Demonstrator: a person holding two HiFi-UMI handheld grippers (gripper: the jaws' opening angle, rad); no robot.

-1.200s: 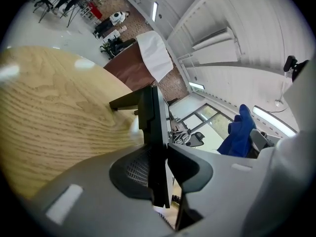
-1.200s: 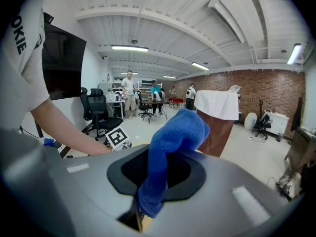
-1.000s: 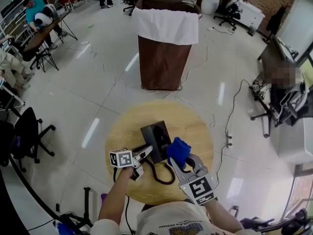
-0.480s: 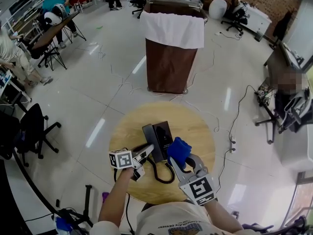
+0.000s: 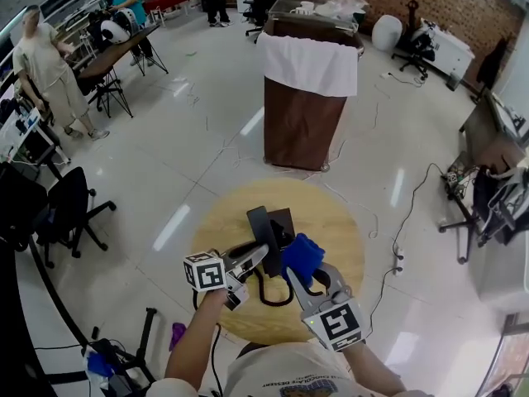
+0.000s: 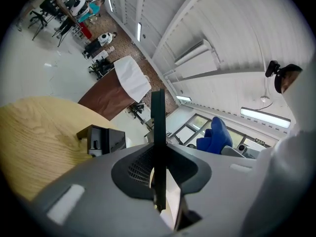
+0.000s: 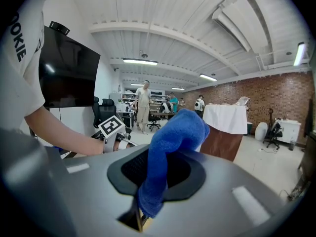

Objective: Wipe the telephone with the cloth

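- Head view, centre: left tongs (image 5: 258,255) clamp the black handset (image 5: 259,224), raised above its base (image 5: 283,221).
- Right tongs (image 5: 308,278) pinch the blue cloth (image 5: 302,255) beside it; wiping looks barely begun.

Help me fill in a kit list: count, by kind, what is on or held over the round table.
Telephone base: 1
Handset: 1, in the left gripper
Coiled cord: 1
Blue cloth: 1, in the right gripper
Grippers: 2
Total: 6
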